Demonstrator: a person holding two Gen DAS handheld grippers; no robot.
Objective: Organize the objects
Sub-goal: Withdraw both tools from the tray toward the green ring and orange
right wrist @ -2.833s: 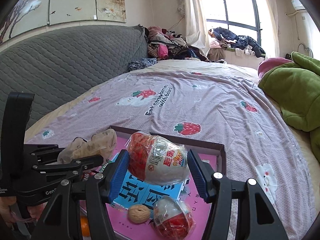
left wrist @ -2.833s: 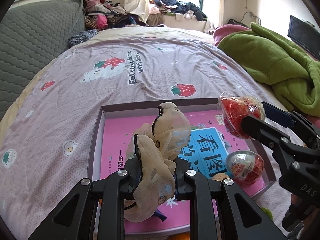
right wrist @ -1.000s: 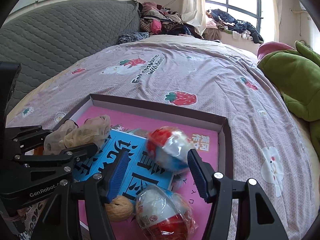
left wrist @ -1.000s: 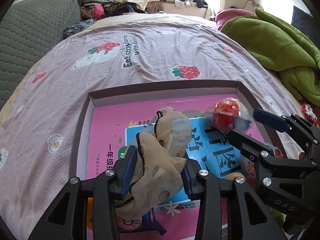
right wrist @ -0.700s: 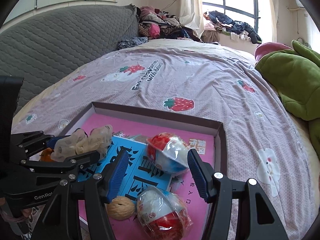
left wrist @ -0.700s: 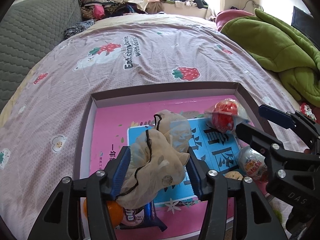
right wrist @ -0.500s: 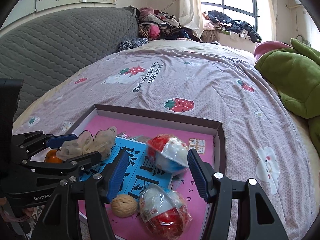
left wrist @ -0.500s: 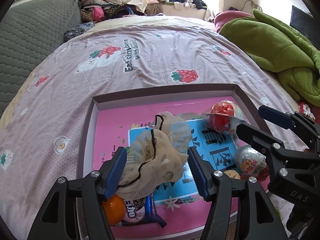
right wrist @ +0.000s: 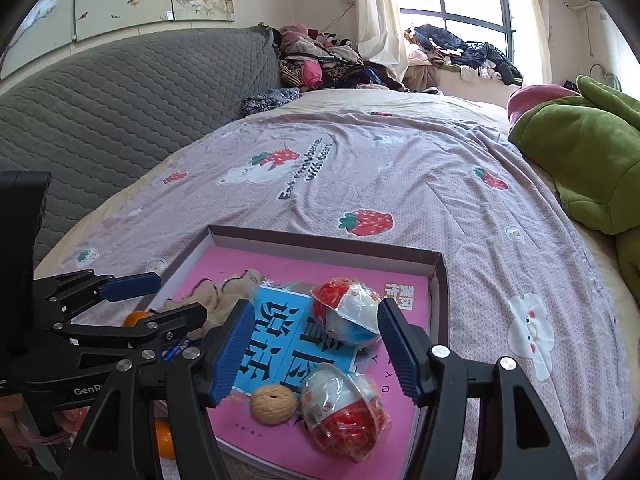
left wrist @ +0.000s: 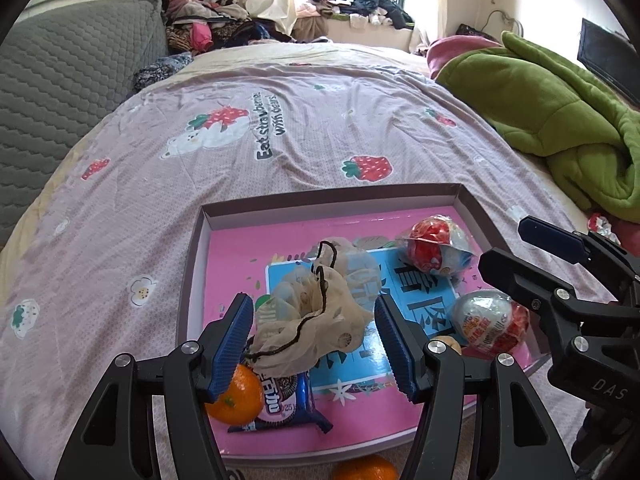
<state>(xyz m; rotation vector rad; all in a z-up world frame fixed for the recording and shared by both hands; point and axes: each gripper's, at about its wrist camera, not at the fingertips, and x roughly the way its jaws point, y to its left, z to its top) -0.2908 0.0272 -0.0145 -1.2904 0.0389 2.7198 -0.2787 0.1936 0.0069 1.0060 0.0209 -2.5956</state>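
A shallow box tray (left wrist: 328,200) with a pink and blue book as its floor lies on the bed. A beige sheer scrunchie (left wrist: 320,312) lies in it, between the open jaws of my left gripper (left wrist: 316,344), resting on a cookie packet (left wrist: 284,396) beside an orange (left wrist: 236,396). A wrapped red and white toy egg (right wrist: 348,316) lies between the open jaws of my right gripper (right wrist: 314,354). A second wrapped egg (right wrist: 344,412) and a walnut (right wrist: 274,404) lie nearer. Both grippers are empty.
A second orange (left wrist: 364,468) lies on the bed just outside the tray's near edge. A green blanket (left wrist: 560,116) is heaped at the right. A grey quilted headboard (right wrist: 120,100) runs along the left. Clothes (left wrist: 352,0) pile by the window.
Both grippers opened and pulled back. The scrunchie dropped from the left gripper into the tray, and the egg from the right gripper now lies in the tray.
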